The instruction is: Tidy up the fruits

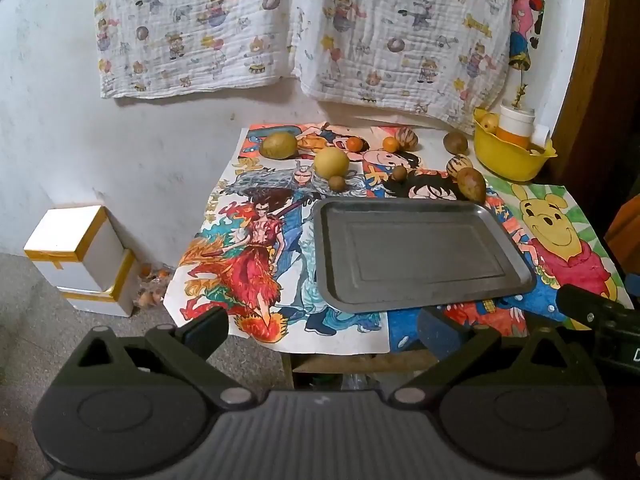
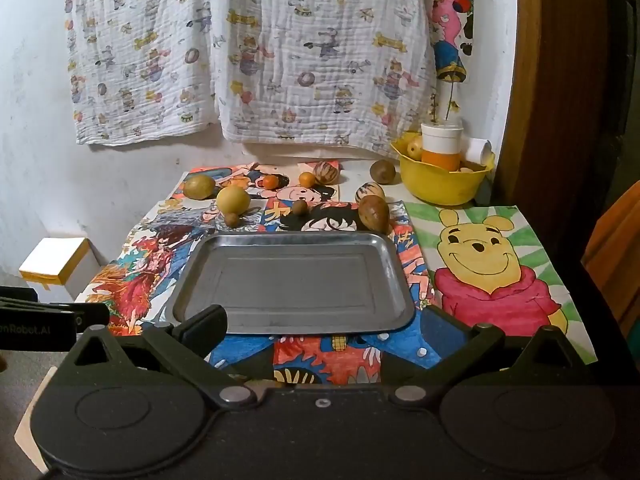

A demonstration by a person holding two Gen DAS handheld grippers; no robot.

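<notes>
While the shallow grey rectangular metal tray (image 2: 294, 280) lies bare on the tabletop (image 1: 432, 140), the round yellow plastic bowl (image 2: 442, 184) at the far right corner holds a white and orange cup (image 2: 441, 146) with a thin dry stem in it and a pale yellow fruit (image 2: 415, 145) beside it. Behind the tray's far edge the loose fruits are scattered: a big round yellow fruit (image 2: 233, 199), a dull green oval fruit (image 2: 199, 187), two small orange fruits (image 2: 307, 179), two striped brown fruits (image 2: 326, 172), a pointed brown-green fruit (image 2: 375, 213) just beside the tray's far right corner, and small brown ones. Coloured cartoon drawings (image 1: 256, 240) cover the tabletop, with a yellow bear picture (image 2: 486, 268) at the right. A white printed cloth (image 2: 248, 48) hangs on the wall behind, and white boxes with yellow tape (image 1: 78, 256) stand on the floor at the left. Both the left gripper (image 1: 322, 330) and right gripper (image 2: 324, 330) stand wide apart and hold nothing, short of the tray's near edge.
</notes>
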